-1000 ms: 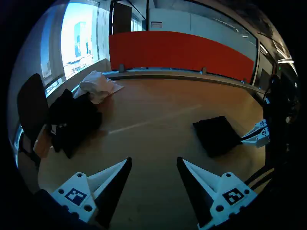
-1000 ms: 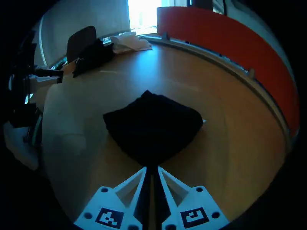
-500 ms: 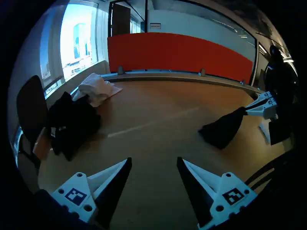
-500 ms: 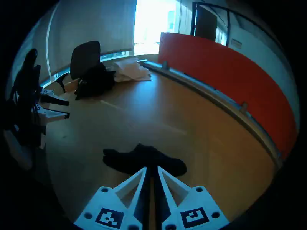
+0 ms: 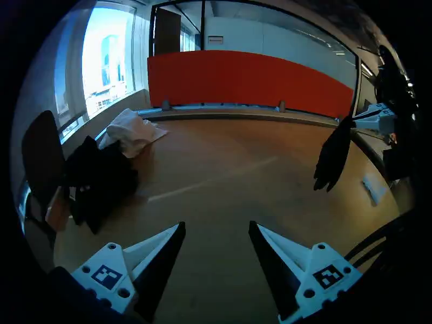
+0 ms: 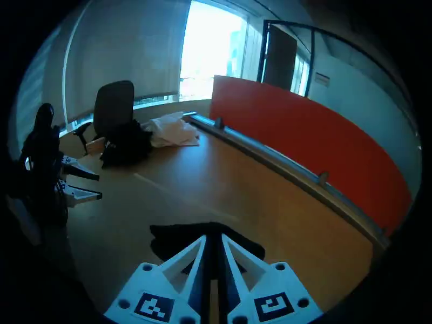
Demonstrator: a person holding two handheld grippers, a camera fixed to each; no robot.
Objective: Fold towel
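Over wooden table (image 5: 227,156), towel (image 5: 330,159) hangs from right hand-held gripper (image 6: 214,243).

Blown-out glare at the window (image 6: 211,59), dim bluish room, soft sheen on the table (image 5: 227,162), warped fisheye edges.

Two grippers: left gripper (image 5: 216,223), right gripper (image 6: 214,237). One black towel (image 5: 330,156), at three o'clock in the left gripper view. Two cloth heaps at nine to ten o'clock there: one black heap (image 5: 100,175), one white heap (image 5: 127,129). One chair (image 5: 40,151), one table (image 5: 227,162), one red screen (image 5: 248,78) at twelve, one door (image 6: 281,56), one small white sheet (image 5: 372,188) at four.
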